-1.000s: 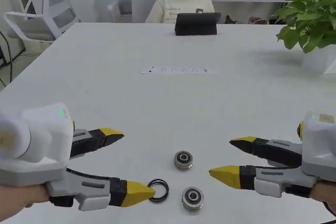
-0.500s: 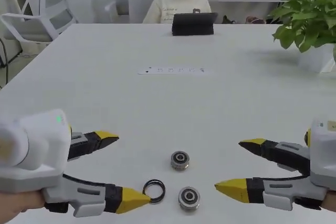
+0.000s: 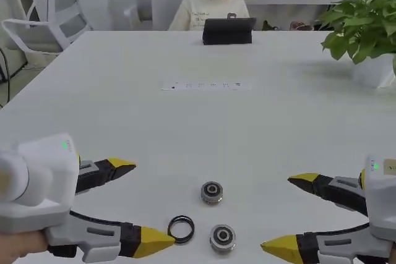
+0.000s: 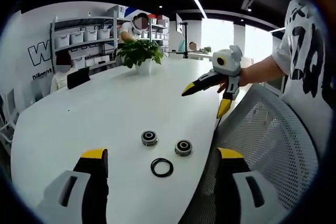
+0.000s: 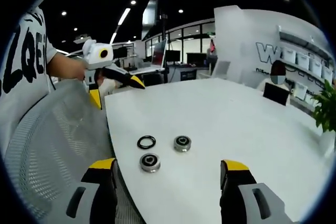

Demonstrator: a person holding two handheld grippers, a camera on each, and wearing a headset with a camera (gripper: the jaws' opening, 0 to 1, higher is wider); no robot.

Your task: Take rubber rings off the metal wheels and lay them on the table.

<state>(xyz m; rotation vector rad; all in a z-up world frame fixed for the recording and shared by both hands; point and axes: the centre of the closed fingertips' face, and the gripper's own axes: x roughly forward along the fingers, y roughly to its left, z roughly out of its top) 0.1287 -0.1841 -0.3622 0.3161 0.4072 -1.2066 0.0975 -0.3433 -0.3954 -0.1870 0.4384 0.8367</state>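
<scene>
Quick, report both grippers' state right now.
Left gripper: open, holding nothing.
Right gripper: open, holding nothing.

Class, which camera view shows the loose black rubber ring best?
The left gripper view: the rubber ring lies whole and close, unobstructed. The head view has it at the left hand-held gripper's tip; the right gripper view shows it whole but smaller.
</scene>
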